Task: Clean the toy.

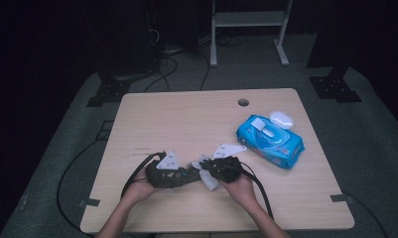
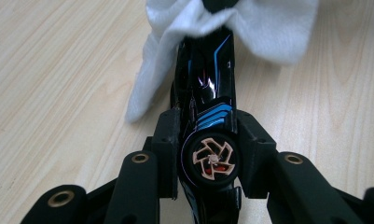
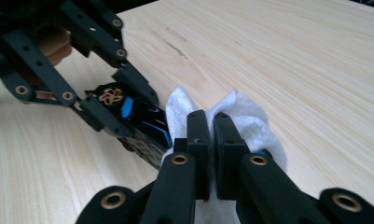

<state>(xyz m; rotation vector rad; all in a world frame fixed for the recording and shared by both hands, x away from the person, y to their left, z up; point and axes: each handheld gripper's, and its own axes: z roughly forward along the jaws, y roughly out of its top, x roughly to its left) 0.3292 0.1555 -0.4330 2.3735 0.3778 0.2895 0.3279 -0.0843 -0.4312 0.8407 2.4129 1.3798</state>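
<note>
Grippers are doing the work here, one in each hand, meeting low over the near middle of the table. That pale wooden table is carrying everything, and well off to the right a blue pack of wipes is lying with its flap open, apart from the action.

Next in size, the left gripper is clamping a black toy car with blue stripes, its jaws pressing on both sides of the body right by a wheel with an orange hub. The car is pointing away from that hand toward the other one, held just above the table.

Meanwhile the right gripper is pinching a white wipe, jaws pressed together on a fold of it, and the wipe is draping over the far end of the car.

To clean well, I judge the left hand should be keeping the car steady and level while the right is dragging the wipe along the body in short strokes, not pushing hard enough to twist the car out of the clamp. Bunching the cloth less would be letting more of it touch the surface.
</note>
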